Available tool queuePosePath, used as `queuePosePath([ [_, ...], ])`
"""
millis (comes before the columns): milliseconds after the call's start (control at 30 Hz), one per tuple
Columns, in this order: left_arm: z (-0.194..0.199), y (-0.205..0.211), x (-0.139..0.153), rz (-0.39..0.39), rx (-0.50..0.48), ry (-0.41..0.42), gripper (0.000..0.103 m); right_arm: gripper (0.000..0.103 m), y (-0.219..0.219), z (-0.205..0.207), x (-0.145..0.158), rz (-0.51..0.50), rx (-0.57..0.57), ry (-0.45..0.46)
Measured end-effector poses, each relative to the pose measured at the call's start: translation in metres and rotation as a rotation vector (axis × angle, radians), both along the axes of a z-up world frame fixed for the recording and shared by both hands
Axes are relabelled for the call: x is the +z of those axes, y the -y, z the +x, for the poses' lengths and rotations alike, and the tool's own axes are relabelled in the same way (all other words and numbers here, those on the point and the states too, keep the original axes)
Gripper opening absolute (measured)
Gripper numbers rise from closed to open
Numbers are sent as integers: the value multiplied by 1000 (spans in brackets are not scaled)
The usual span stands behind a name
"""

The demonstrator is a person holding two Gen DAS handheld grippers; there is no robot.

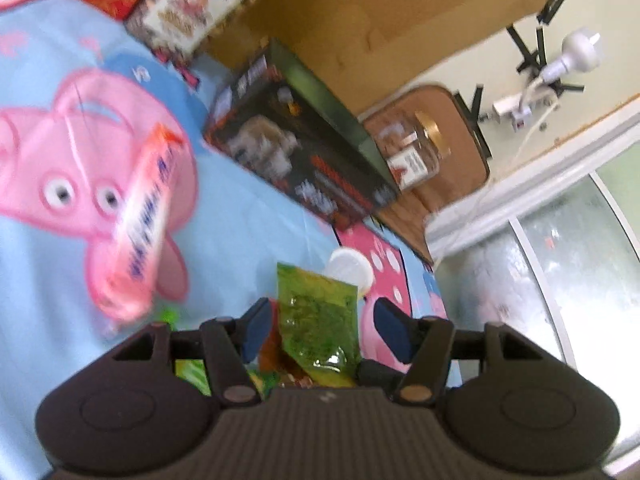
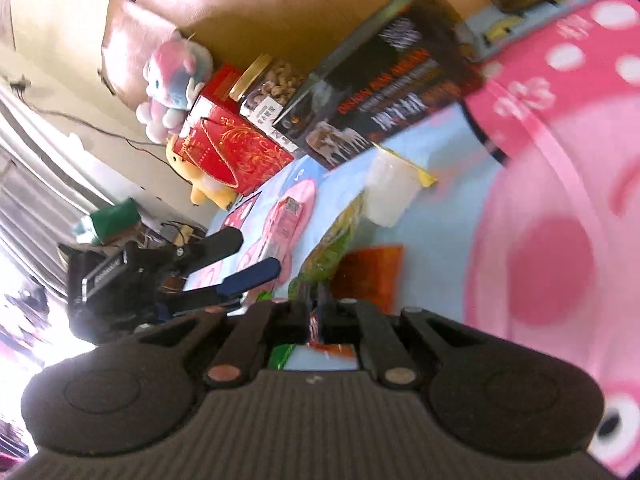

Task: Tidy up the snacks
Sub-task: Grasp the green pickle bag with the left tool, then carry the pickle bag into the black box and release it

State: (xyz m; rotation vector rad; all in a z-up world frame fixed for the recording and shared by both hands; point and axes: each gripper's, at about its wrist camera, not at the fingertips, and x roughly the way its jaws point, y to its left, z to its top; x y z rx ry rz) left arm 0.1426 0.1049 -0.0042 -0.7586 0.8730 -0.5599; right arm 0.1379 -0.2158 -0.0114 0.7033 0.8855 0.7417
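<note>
The left tool [image 1: 320, 330] stands half open around a green packet [image 1: 318, 320], pads clear of it, so the packet could slide away. The right tool [image 2: 314, 312] is pinched fully narrow on a thin wrapper edge [image 2: 320, 322], which could tear or slip. Low centre: one green packet, one orange packet [image 2: 370, 274], one pink box [image 1: 140, 232], two jars.

Surface: light-blue cartoon-pig bedsheet [image 1: 248, 216]
Along far edge: dark box [image 1: 296, 152], red gift box [image 2: 236, 152], nut jar [image 1: 200, 8]
Mid-sheet: pink snack pack [image 1: 140, 224], green packet [image 1: 320, 320], orange packet [image 2: 370, 276]
</note>
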Motion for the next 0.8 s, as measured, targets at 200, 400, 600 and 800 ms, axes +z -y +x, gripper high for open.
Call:
queuePosePath([
  [200,-4,14,0,44,-3,8,57,7,10,-9,-8,44,-17,-32],
  [400,-5,25,3,66,-31,2,57,13,9,-13,-8,-37,-37,8],
  [600,2,29,3,93,-28,5,57,15,16,-13,-9,-54,-58,30],
  [800,-1,30,2,96,-32,23,52,32,10,-10,-1,-87,-40,103],
])
